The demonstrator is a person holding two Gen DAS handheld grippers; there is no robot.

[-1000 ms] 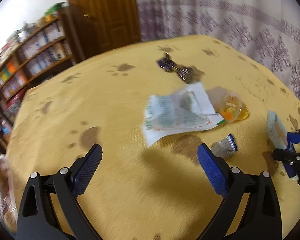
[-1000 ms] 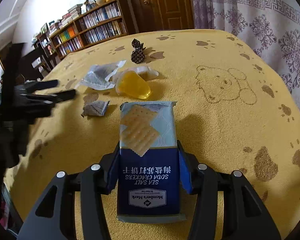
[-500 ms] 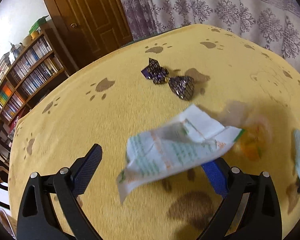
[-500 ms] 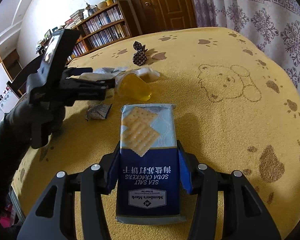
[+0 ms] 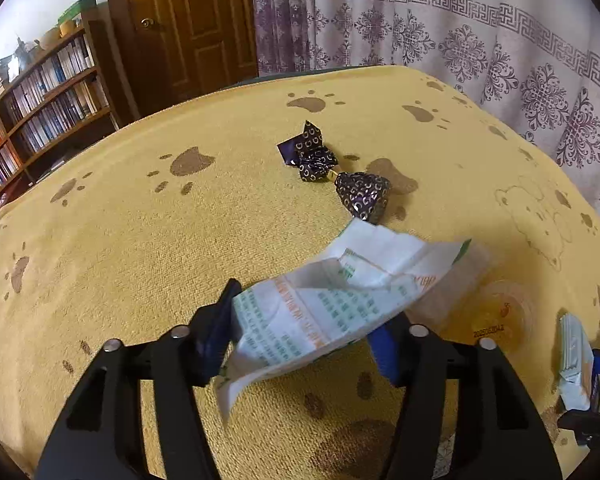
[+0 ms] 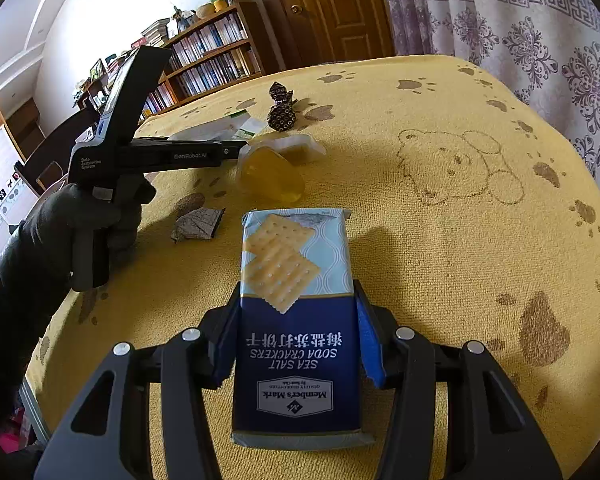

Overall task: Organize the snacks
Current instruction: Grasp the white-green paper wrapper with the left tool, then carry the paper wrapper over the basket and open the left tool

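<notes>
On the yellow paw-print bench cloth point(image 6: 440, 208): both grippers loaded.
Left gripper point(image 5: 300, 336) fingers pinch the white green-printed wrapper point(image 5: 340, 300); right gripper point(image 6: 296, 344) fingers clamp the blue soda-cracker packet point(image 6: 296, 320); bare cloth rightward to the edge.

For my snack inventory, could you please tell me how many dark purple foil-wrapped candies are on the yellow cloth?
2. One purple candy lies nearer the door; the other candy sits beside it, just beyond the white wrapper. More could be hidden under that wrapper.

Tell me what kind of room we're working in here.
Likely a home living room or study: packed bookshelves, a wooden door, patterned curtains, and a paw-print cloth over the table.
</notes>
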